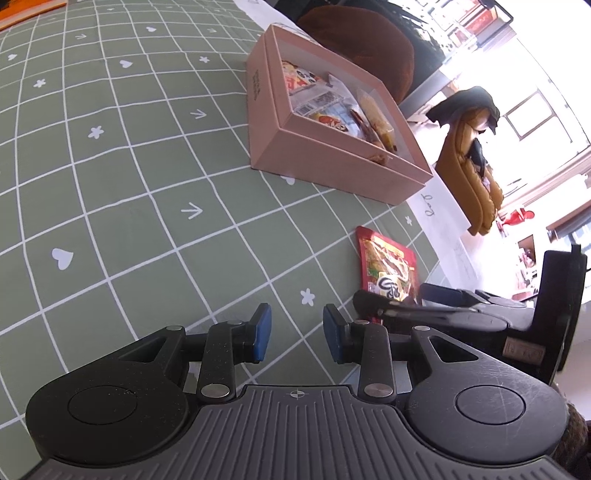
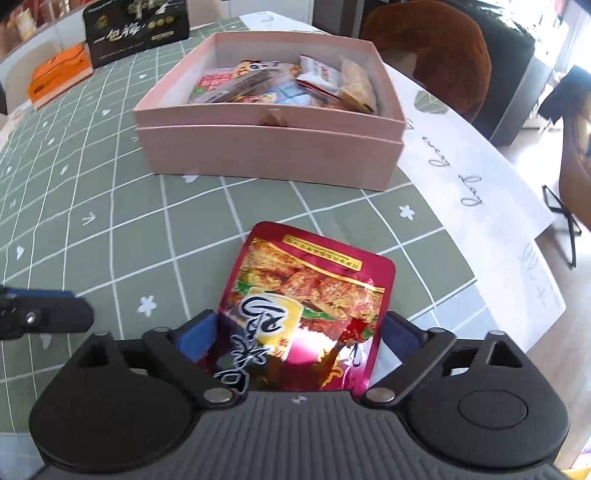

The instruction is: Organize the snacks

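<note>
The right gripper [image 2: 299, 332] has its jaws closed on a red snack packet [image 2: 306, 302], one blue pad on each side of the packet's near end; the foil there is creased between the pads; the far end of the packet points toward the pink box [image 2: 269, 155], and I cannot tell if that end rests on the worktop [image 2: 110, 229] or is just above it. In the left wrist view the same red snack packet [image 1: 388, 266] lies low over the worktop [image 1: 147, 184], near its white edge, with the right gripper [image 1: 424, 314] reaching it from the right side.

The left gripper [image 1: 297, 334] has its jaws open and holds nothing; between its blue fingertips [image 1: 263, 332] only the green cloth with white grid lines shows; in the right wrist view one tip of the left gripper [image 2: 48, 314] enters from the left edge, near the packet but apart from it.

The pink box [image 1: 332, 158] stands open on the worktop, further away than the packet; inside it lie several snack packets [image 2: 280, 85], piled mostly toward its right part. Behind the box, at the far side of the worktop, stand a black carton [image 2: 136, 29] and an orange box [image 2: 59, 74]; a brown chair [image 2: 436, 48] is beyond the worktop's edge.
</note>
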Available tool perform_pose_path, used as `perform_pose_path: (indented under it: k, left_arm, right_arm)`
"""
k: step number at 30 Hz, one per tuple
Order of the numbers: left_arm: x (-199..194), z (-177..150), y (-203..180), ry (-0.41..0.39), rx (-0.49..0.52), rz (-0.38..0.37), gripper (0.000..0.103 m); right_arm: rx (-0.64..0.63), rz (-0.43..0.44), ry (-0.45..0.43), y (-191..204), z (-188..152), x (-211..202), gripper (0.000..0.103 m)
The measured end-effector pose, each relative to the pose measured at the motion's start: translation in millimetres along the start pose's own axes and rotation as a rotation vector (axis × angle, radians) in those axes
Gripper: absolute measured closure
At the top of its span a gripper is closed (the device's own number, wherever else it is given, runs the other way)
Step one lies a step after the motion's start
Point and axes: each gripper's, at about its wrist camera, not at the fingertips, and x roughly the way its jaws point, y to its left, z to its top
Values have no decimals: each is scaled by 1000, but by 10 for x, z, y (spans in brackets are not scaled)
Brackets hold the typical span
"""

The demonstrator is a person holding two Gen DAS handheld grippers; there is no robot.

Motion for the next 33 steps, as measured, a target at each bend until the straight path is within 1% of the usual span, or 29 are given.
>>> perform_pose_path:
  k: [1,2,3,5,7,8,9,10,12,13,14,17,20,22,23,26,28,29,30,31,33]
  left_arm:
    - [1,0,-6,1,2,-1,68]
    - [4,1,-9,2,3,-1,68]
    - [6,3,-14,2,6,-1,68]
    - [11,9,-26,3,13,-4,68]
    - [17,17,-39,7,21,-7,68]
    - [19,18,-48,9,24,-8,68]
    - [20,19,-53,10,27,-9,68]
    - [24,22,-52,11,28,-10,68]
    - [30,22,-53,12,29,-8,68]
    - [34,20,-53,13,28,-6,68]
    - [38,18,-51,14,29,-5,68]
    - [49,15,-47,18,28,-4,68]
    - [54,25,-59,20,32,-10,68]
    - [51,39,-88,17,40,-24,68]
    - [52,48,-112,15,48,-33,68]
    - [91,78,-228,21,93,-72,68]
    - [151,100,-337,36,132,-103,68]
    - [194,108,-406,45,149,-116,68]
    - [245,120,-479,53,166,-130,68]
    - [301,128,-544,60,178,-143,68]
    - [450,157,-655,75,179,-169,68]
  right_arm:
    - [40,21,6,-65,-6,22,1]
    - [75,14,-2,-118,-16,26,1]
    - [95,-6,-4,-142,-23,30,0]
    - [123,-18,-2,-163,-34,27,0]
    - [112,-25,11,-146,-32,18,5]
    - [102,-15,15,-132,-22,-6,11]
    - [95,-12,15,-122,-17,-34,20]
    - [84,-5,12,-108,-9,-70,26]
    - [68,21,-3,-76,-2,-181,50]
    - [60,29,-16,-58,8,-249,52]
    - [55,40,-24,-45,22,-297,62]
    - [45,50,-45,-24,56,-436,70]
    - [46,62,-65,-43,111,-576,74]
    - [59,74,-74,-91,155,-656,82]
    - [65,86,-79,-120,172,-707,103]
    - [92,105,-85,-243,194,-816,102]
    - [130,142,-66,-373,176,-834,100]
    - [167,153,-63,-459,152,-835,96]
    - [196,152,-64,-538,122,-834,90]
    - [213,136,-65,-596,88,-820,87]
    - [220,64,-56,-679,7,-742,81]
